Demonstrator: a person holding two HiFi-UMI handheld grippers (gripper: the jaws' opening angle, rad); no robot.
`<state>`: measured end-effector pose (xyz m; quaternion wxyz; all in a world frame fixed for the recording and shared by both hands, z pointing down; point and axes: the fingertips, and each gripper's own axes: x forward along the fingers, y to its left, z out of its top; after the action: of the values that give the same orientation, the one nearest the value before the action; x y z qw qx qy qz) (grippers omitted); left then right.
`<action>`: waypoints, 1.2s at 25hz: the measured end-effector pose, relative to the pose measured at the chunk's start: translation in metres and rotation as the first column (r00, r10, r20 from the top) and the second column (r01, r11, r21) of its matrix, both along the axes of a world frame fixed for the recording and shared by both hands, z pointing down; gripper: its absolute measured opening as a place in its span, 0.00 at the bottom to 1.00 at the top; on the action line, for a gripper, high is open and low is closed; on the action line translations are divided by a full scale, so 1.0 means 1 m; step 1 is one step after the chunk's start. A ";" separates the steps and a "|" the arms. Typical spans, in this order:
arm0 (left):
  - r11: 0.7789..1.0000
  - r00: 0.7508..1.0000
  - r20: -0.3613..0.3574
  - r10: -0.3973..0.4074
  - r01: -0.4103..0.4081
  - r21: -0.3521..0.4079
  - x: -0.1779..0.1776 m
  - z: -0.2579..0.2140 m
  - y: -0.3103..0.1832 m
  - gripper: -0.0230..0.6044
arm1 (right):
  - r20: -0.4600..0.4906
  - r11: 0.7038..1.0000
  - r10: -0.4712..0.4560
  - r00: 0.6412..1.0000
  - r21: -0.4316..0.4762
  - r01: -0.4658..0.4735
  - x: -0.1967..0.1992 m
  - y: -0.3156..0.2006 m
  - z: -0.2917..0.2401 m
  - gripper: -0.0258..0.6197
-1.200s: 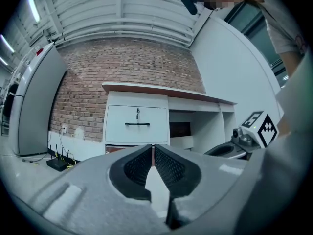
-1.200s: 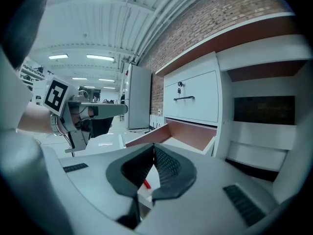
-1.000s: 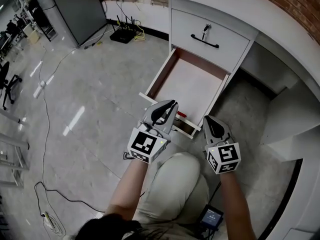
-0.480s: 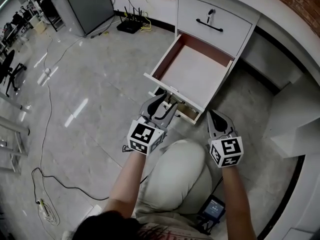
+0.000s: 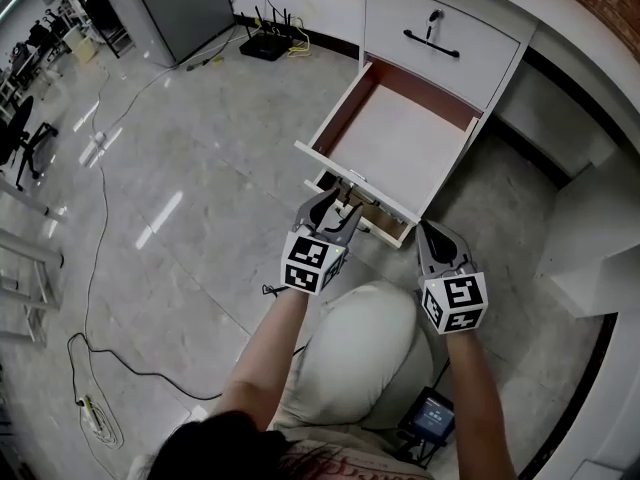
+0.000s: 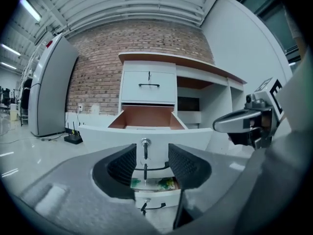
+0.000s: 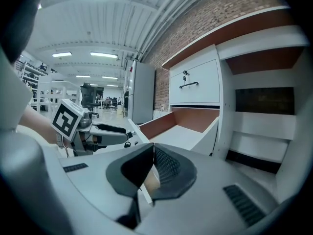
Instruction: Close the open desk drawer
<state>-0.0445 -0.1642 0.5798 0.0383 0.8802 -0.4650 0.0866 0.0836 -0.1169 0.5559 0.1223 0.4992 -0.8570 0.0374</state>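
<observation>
We noted left gripper (image 5: pixel 338 203) opening, drawer front (image 6: pixel 195 133) unpinched at 12 o'clock; right gripper (image 5: pixel 432 236) closed, empty. We judged a square, level push best.

Beige trousers (image 5: pixel 360 363), black-and-white marker cubes (image 5: pixel 314 263)

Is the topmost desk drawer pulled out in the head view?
No: the top drawer sits shut and flush, while the middle drawer below it is the one pulled out.

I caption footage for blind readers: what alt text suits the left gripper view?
The left gripper, fingers opening, shows the open drawer with its key and handle between them, ungripped. A shut drawer sits above, the right gripper alongside.
</observation>
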 end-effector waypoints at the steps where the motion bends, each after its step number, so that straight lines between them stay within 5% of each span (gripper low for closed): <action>1: 1.000 1.000 0.005 -0.002 0.002 -0.006 0.001 0.004 -0.005 0.34 | -0.003 1.000 0.006 1.000 0.000 -0.006 0.001 -0.001 0.002 0.06; 15: 0.998 0.999 -0.008 0.032 -0.032 -0.045 0.010 0.021 -0.035 0.36 | 0.027 0.992 0.126 0.992 -0.035 -0.125 0.026 -0.014 0.025 0.06; 30: 0.999 1.000 0.002 0.027 -0.027 -0.036 0.010 0.012 -0.035 0.36 | 0.055 0.988 0.149 0.987 -0.051 -0.146 0.039 -0.013 0.033 0.06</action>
<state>-0.0344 -0.1992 0.5915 0.0522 0.8856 -0.4513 0.0967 0.1224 -0.1301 0.5890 0.1056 0.5569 -0.8199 0.0810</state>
